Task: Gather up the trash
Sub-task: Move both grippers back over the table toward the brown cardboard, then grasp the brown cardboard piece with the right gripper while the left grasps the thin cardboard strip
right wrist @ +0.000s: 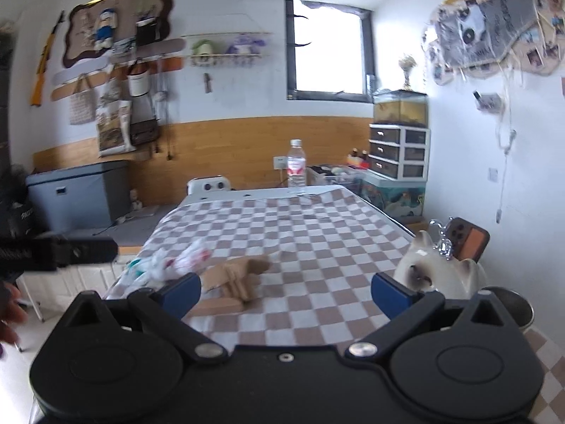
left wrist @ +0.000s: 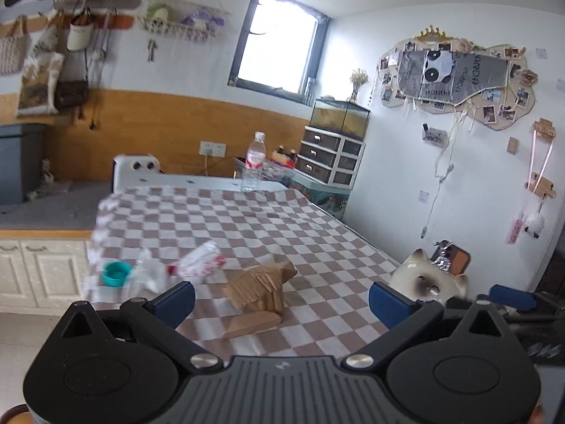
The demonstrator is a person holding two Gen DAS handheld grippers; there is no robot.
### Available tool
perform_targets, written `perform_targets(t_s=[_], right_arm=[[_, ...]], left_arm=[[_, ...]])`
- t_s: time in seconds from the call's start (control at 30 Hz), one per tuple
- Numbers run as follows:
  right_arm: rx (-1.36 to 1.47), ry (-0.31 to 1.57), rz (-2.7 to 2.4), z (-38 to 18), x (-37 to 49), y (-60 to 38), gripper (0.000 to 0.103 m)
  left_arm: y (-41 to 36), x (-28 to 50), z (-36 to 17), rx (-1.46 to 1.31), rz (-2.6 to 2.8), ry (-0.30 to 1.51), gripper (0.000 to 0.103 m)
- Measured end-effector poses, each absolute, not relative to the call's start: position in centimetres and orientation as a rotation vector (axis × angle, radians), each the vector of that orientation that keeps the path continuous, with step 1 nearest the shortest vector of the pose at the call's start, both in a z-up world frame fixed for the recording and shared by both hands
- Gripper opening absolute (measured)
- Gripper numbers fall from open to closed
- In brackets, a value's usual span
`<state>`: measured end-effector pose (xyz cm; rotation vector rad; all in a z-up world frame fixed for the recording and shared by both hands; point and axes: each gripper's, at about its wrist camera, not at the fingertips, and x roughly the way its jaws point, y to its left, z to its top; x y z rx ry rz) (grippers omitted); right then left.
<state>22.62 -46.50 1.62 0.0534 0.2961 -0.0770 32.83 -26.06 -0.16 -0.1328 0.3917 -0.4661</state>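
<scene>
Both tongs, left (left wrist: 281,298) & right (right wrist: 286,295), spread wide, empty, over checked tabletop (left wrist: 282,222); best approach low, pinch crumpled brown paper (left wrist: 259,288) mid-fold

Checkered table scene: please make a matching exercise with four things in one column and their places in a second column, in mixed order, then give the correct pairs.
Things:
1. clear plastic water bottle with a red label
2. crumpled brown cardboard piece
3. small teal plastic cup
4. white ceramic cat figurine

Places:
A. beyond the right edge of the brown-and-white checkered tablecloth, near side
B. middle of the near part of the table
C. far end of the table
D. near left edge of the table, beside the crumpled clear plastic wrapper

Pairs: 1-C, 2-B, 3-D, 4-A
</scene>
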Motion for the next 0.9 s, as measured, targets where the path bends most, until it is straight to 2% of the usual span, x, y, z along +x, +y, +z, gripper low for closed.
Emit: perform_targets(t_s=[0.37, 0.57, 0.63, 0.7, 0.9], right_arm=[[0.133, 0.327, 0.012, 0.7, 32.2, -51.0, 0.102], [0.128, 0.352, 0.099, -1.4, 37.6, -50.7, 0.089], [0.115, 0.382, 0.117, -2.8, 39.6, -50.0, 0.080], [0.103, 0.427, 0.127, -4.5, 41.6, -49.2, 0.076], [-0.003, 0.514, 0.175, -8.2, 44.6, -46.7, 0.068]], left_arm=[[-29.3, 42.4, -8.5, -0.061, -0.527, 0.484, 0.103], [-29.2, 44.4, -10.9, -0.060, -0.541, 0.489, 0.100], [-29.1, 45.0, -11.3, -0.075, -0.550, 0.517, 0.096], [-28.7, 45.2, -11.4, -0.107, -0.568, 0.525, 0.096], [-28.0, 46.1, -11.9, -0.178, -0.573, 0.575, 0.096]])
